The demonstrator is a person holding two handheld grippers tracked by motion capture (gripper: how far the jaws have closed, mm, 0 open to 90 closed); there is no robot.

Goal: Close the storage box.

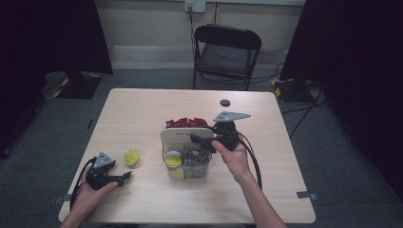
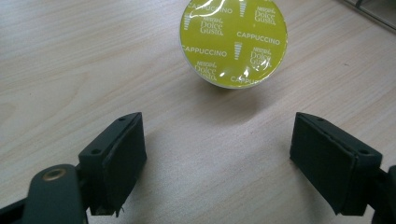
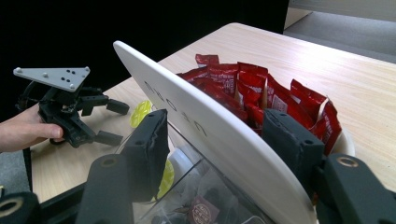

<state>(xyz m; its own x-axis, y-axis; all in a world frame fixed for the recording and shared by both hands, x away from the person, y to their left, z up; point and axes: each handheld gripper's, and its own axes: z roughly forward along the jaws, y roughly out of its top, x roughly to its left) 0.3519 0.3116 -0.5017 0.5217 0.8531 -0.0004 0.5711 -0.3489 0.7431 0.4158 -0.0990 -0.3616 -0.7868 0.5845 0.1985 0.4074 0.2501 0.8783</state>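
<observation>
The right gripper [image 1: 202, 139] is clamped on the smooth white curved panel [image 3: 196, 119] of a clear plastic organizer [image 1: 187, 164] at the middle of the pale wood-grain table [image 1: 142, 109]; one jaw sits on each face. Glossy red sachets [image 3: 261, 93] (crinkled, too many to count) fill the far compartment; the near ones hold yellow-lidded capsules and dark items. One round capsule [image 2: 233, 39] with a shiny yellow-green foil lid printed "Cappuccino" stands on the table left of the organizer. The left gripper [image 1: 127, 176], near-left, has its jaws apart and empty, just short of that capsule.
</observation>
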